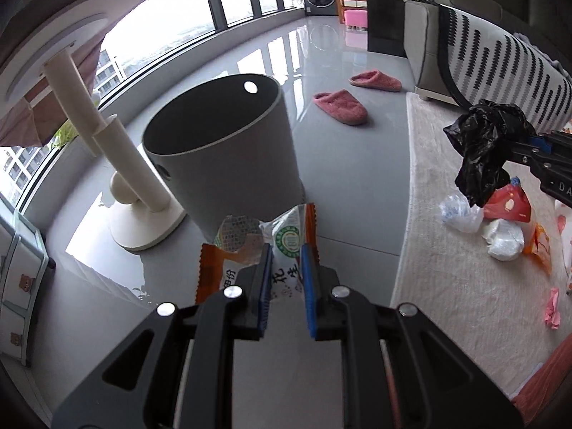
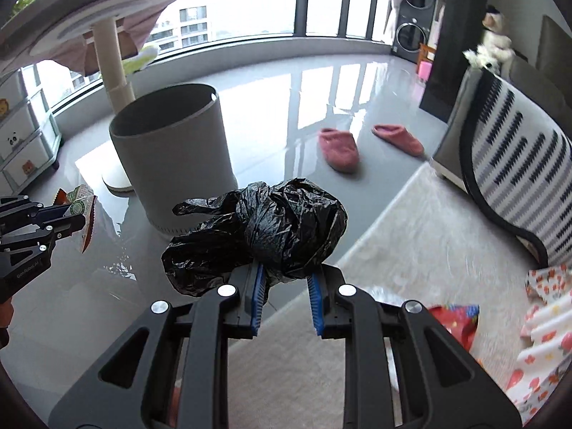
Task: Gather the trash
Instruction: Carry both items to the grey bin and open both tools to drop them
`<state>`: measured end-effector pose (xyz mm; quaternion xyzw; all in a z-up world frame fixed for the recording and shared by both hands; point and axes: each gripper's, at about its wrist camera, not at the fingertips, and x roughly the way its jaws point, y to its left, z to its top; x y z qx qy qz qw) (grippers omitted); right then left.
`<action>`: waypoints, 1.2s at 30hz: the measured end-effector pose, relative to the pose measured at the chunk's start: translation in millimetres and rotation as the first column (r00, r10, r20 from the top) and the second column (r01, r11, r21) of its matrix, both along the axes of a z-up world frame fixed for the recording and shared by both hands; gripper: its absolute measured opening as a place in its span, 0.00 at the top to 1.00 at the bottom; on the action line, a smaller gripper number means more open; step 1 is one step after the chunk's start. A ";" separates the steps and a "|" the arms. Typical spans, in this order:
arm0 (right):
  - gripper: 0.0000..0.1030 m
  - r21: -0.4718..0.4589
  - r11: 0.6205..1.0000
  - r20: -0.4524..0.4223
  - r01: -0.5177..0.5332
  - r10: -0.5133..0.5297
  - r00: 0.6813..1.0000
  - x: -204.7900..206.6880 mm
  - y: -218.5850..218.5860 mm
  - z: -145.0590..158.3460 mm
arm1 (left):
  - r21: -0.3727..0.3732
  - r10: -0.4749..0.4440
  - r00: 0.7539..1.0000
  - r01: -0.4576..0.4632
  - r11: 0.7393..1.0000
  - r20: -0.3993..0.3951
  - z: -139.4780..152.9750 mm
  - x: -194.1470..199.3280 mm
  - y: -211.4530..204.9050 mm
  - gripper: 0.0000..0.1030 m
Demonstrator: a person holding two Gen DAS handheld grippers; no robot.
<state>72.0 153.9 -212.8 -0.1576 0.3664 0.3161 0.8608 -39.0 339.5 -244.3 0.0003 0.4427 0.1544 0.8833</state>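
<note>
One orange-and-white printed snack wrapper, crinkled plastic, sits clamped between the blue pads of the left gripper. It is held in the air just in front of the one grey cylindrical trash bin, near the bin's base, not over its mouth. Bin stands upright on the glossy grey floor, mouth open; the interior looks dark and its contents cannot be made out.

One crumpled black plastic bag, bunched into a loose ball, is pinched in the right gripper, jaws closed on its lower folds. It hangs above the floor beside the edge of the pale cream rug, well apart from the bin. From the left wrist view the same bag shows at the right, above the rug.

Loose trash on the rug, counted from the left wrist view:
- two white crumpled plastic pieces
- one red packet, touching the white ones
- one orange wrapper
- one pink scrap, apart from the rest

Beyond: two pink fuzzy slippers on the floor, near each other but not touching. One cream cat-tree post on a round base just beside the bin. One grey sofa with a striped black-and-white throw at the rug's far edge.
</note>
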 end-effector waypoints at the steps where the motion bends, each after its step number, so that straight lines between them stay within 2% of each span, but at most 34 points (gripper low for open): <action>1: 0.81 0.005 1.000 0.017 -0.026 0.025 1.000 4.1 18.1 9.0 | 0.004 0.022 1.000 -0.022 1.000 0.012 7.8 0.5 13.6 0.84; 9: 0.80 0.014 0.986 0.114 -0.168 0.165 0.980 41.6 153.8 56.0 | 0.016 0.112 0.992 -0.113 0.993 0.053 43.9 39.2 101.6 0.84; 12: 0.80 0.025 0.982 0.100 -0.185 0.182 0.978 60.8 189.8 62.7 | 0.020 0.129 0.990 -0.131 0.991 0.059 47.3 61.9 123.3 0.84; 16: 0.80 0.013 0.979 0.078 -0.203 0.201 0.976 80.3 222.6 57.1 | 0.017 0.149 0.987 -0.150 0.989 0.064 48.7 81.1 142.5 0.84; 18: 0.76 0.002 0.976 0.049 -0.216 0.216 0.975 89.4 237.9 53.1 | 0.015 0.154 0.986 -0.155 0.988 0.065 48.3 84.2 147.5 0.84; 19: 0.64 -0.005 0.977 0.029 -0.214 0.214 0.976 93.1 242.6 49.7 | 0.017 0.154 0.986 -0.156 0.988 0.063 47.1 84.9 148.1 0.84; 20: 0.41 0.001 0.979 0.016 -0.203 0.203 0.979 97.7 245.4 48.3 | 0.019 0.154 0.986 -0.155 0.988 0.059 45.6 85.6 148.8 0.84; 22: 0.23 0.040 0.982 0.006 -0.183 0.183 0.983 102.4 243.5 49.1 | 0.025 0.154 0.987 -0.156 0.988 0.048 42.2 86.0 149.0 0.84; 27: 0.23 0.086 0.982 -0.008 -0.171 0.172 0.985 106.0 234.1 55.9 | 0.031 0.142 0.989 -0.144 0.989 0.040 39.7 93.5 145.9 0.84; 36: 0.23 0.002 0.990 0.071 -0.141 0.140 0.988 99.3 200.9 53.1 | 0.005 0.119 0.991 -0.120 0.993 0.064 42.8 123.4 136.8 0.84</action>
